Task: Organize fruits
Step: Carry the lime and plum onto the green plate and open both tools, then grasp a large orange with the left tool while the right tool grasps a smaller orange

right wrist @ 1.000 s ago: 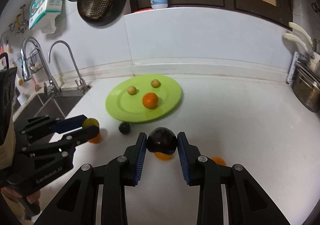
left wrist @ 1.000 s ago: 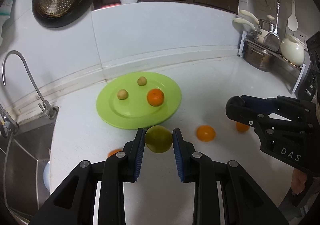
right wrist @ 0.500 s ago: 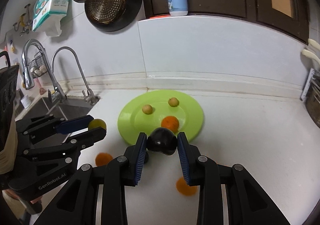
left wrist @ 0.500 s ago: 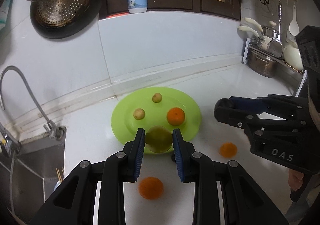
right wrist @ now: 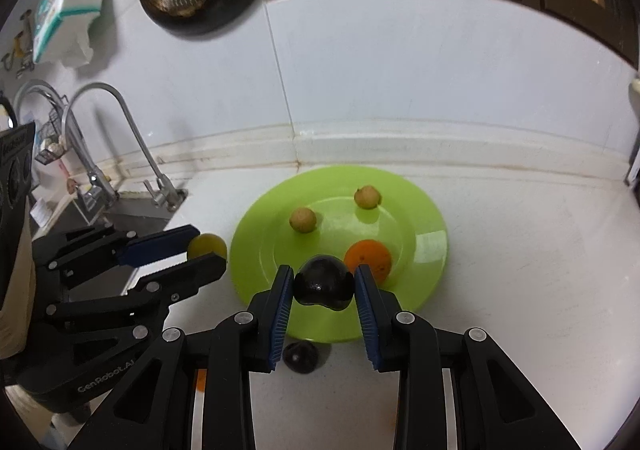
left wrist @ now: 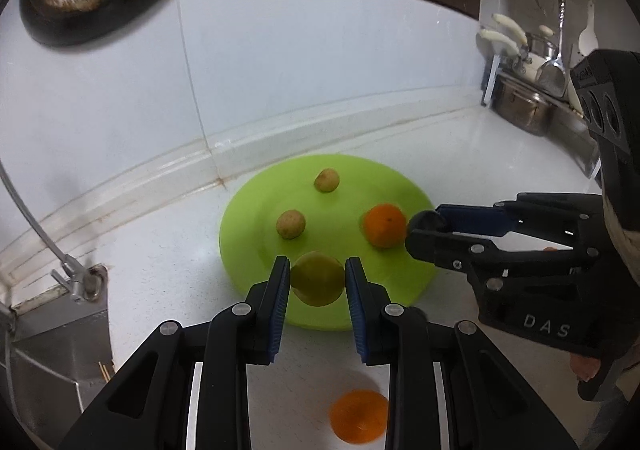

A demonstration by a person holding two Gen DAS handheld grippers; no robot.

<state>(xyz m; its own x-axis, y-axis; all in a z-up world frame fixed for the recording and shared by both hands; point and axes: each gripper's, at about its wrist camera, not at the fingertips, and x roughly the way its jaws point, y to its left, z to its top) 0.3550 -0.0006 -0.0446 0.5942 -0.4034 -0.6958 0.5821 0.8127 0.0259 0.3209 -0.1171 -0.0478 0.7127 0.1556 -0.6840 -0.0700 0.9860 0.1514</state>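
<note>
My left gripper [left wrist: 318, 277] is shut on a yellow-green round fruit [left wrist: 318, 278] and hangs over the near rim of the green plate [left wrist: 416, 282]. My right gripper [right wrist: 324, 284] is shut on a dark, almost black fruit [right wrist: 324, 284], over the near part of the same plate [right wrist: 432, 250]. On the plate lie an orange [left wrist: 383, 225] and two small tan fruits [left wrist: 291, 224] [left wrist: 327, 180]. Each gripper shows in the other's view: the right one [left wrist: 426, 230] beside the orange, the left one [right wrist: 208, 250] left of the plate.
A loose orange [left wrist: 358, 416] lies on the white counter near me. A second dark fruit [right wrist: 301, 356] rests just before the plate. The sink and its faucet [right wrist: 120, 137] are at the left, a pot and utensil rack [left wrist: 524, 97] at the right, the tiled wall behind.
Both grippers have moved forward toward the plate with their fruits held. The plate now looks larger and closer, and the loose oranges have slid toward the bottom of the views.
</note>
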